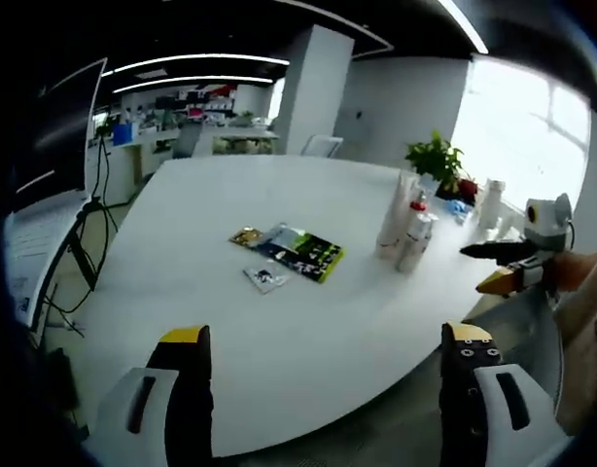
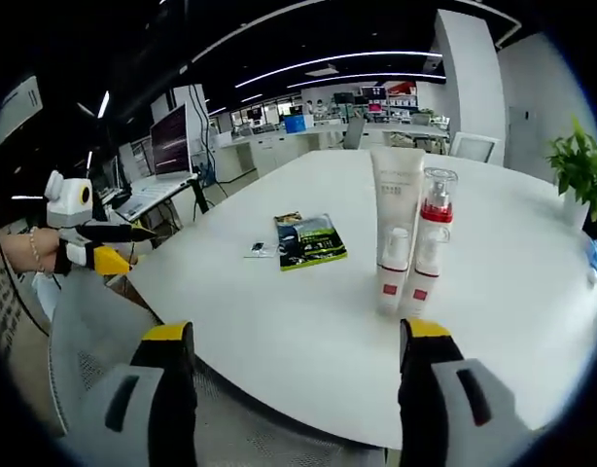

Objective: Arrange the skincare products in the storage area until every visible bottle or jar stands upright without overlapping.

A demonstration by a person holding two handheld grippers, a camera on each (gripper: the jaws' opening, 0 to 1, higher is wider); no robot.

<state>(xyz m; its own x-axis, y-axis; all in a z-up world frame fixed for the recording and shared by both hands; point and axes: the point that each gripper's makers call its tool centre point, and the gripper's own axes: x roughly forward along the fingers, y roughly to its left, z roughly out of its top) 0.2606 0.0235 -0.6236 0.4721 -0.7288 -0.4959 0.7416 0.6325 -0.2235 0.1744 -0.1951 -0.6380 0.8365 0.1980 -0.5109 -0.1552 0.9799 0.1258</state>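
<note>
Place: open-plan office, meeting corner.
Table: large white round-edged table [image 2: 308,321], brochures [image 2: 311,240] lying on it.
Background: desks with a monitor [image 2: 171,139], cluttered shelves [image 1: 196,102] — blurred, contents unclear.
Ceiling: dark, long strip lights [image 2: 347,64].
Other: white pillar [image 1: 313,88], potted plant [image 1: 436,158], bright window [image 1: 527,126].

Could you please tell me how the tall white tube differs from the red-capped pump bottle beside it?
The white tube is taller and opaque; the pump bottle is shorter, with a clear cap over a red pump. The tube widens upward; the pump bottle keeps a round body. Both stand upright on the white table.
</note>
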